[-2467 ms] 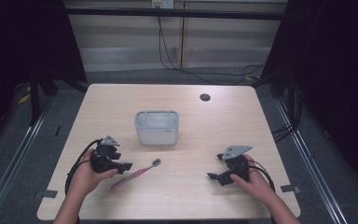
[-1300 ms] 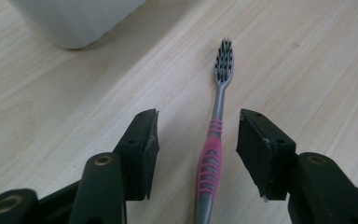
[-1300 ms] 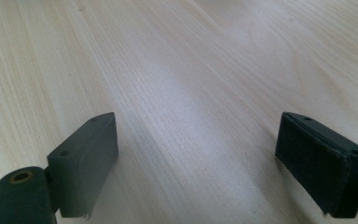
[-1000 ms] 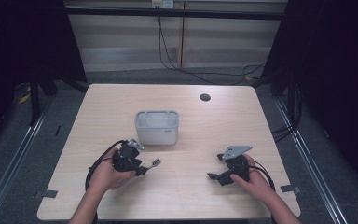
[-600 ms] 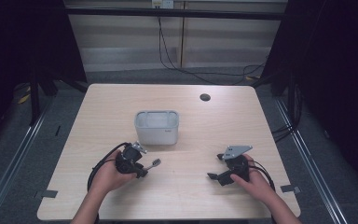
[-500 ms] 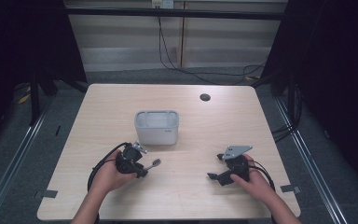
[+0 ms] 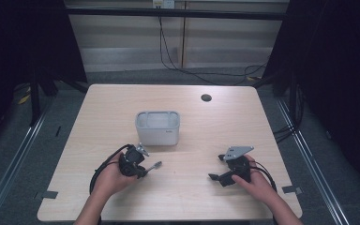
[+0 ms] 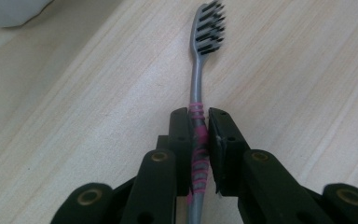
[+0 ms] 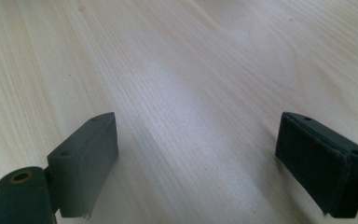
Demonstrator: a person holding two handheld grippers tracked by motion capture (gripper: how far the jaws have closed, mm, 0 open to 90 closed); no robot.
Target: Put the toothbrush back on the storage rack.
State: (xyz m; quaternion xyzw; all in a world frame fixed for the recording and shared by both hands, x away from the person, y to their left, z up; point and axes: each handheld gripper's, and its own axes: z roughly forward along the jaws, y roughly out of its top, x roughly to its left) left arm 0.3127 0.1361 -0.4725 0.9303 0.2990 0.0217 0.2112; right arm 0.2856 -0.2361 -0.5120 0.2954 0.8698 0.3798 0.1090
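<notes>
Left gripper [image 8: 199,140] clamped on toothbrush [image 8: 200,84]

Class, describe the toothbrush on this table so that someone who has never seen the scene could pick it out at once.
Start at the wooden table and find the grey rectangular tub near its middle. Just nearer the person, the left gripper is shut on the toothbrush: thin, grey, with pink bands on its handle and dark bristles.

Matt wood-grain table [image 7: 243,126] — plastic toothbrush [image 8: 200,70]

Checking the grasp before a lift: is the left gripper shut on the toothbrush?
Shut. The left gripper has both jaws pressed against the toothbrush handle, bristles pointing away.
</notes>
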